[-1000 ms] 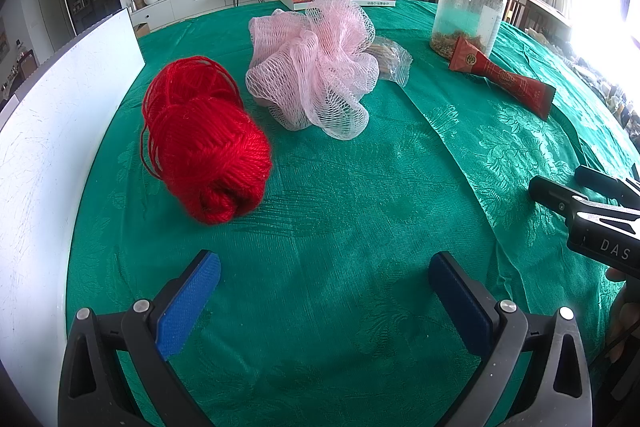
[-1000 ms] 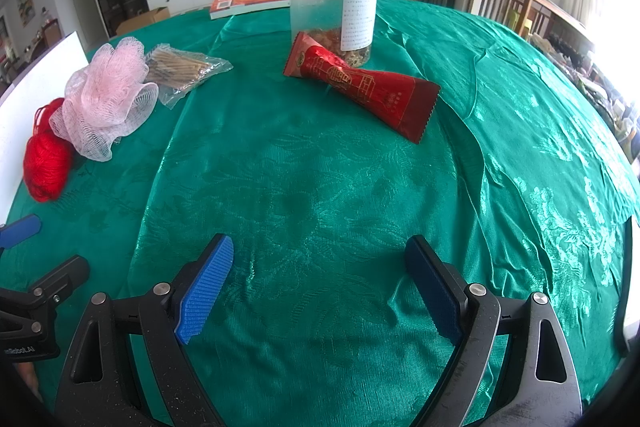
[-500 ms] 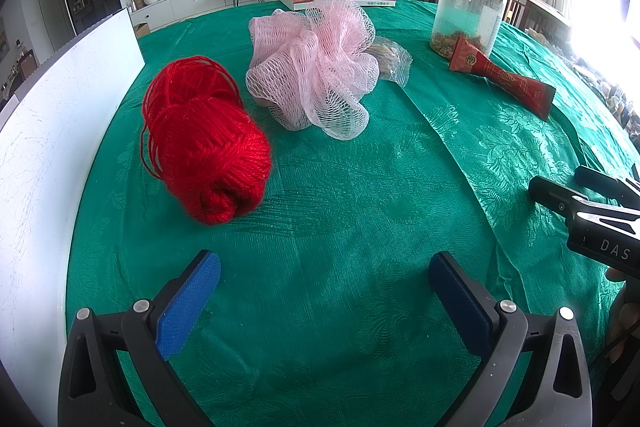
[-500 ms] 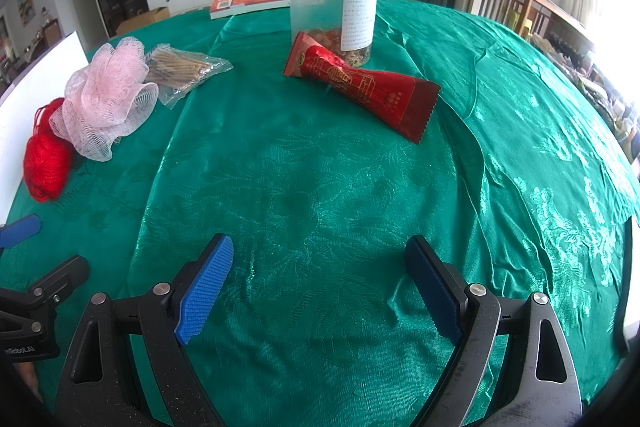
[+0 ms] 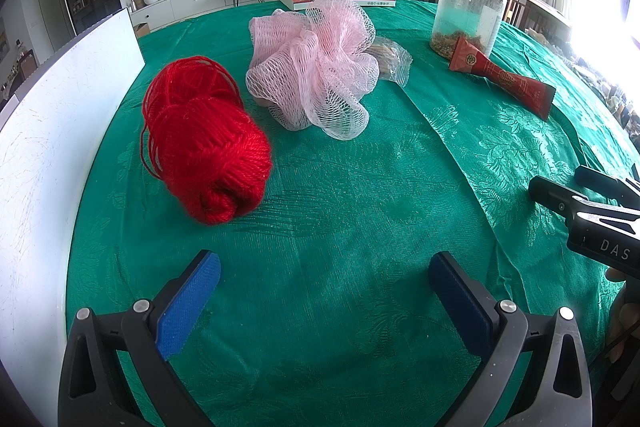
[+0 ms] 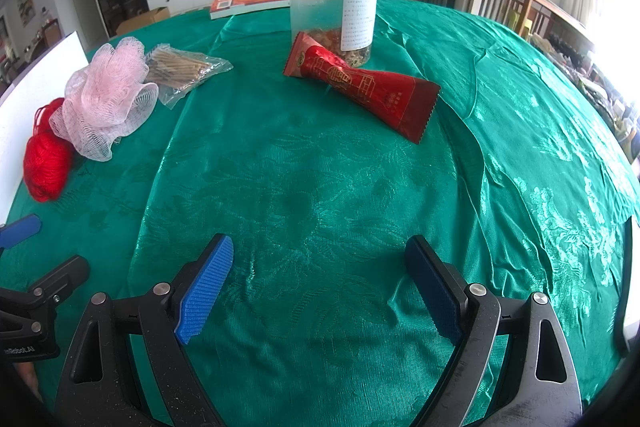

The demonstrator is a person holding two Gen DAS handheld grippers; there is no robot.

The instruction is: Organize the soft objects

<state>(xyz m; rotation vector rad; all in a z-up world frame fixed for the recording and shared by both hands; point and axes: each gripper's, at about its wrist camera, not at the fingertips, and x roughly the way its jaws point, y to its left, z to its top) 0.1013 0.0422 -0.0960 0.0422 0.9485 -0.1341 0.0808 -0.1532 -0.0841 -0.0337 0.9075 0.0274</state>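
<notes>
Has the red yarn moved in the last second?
No. The yarn sits in the same spot beside the white board, just left of the pink mesh puff.

My right gripper [image 6: 320,287] hangs with its blue pads wide apart over bare green tablecloth [image 6: 320,187], gripping nothing. Ahead, a red packet [image 6: 364,87] lies just in front of a clear jar [image 6: 334,1]. Far left sit a pink mesh pouf [image 6: 106,99], a red yarn ball [image 6: 46,163] beside it and a bag of sticks [image 6: 184,69]; my left gripper [image 6: 24,251] peeks in at the left edge.
</notes>
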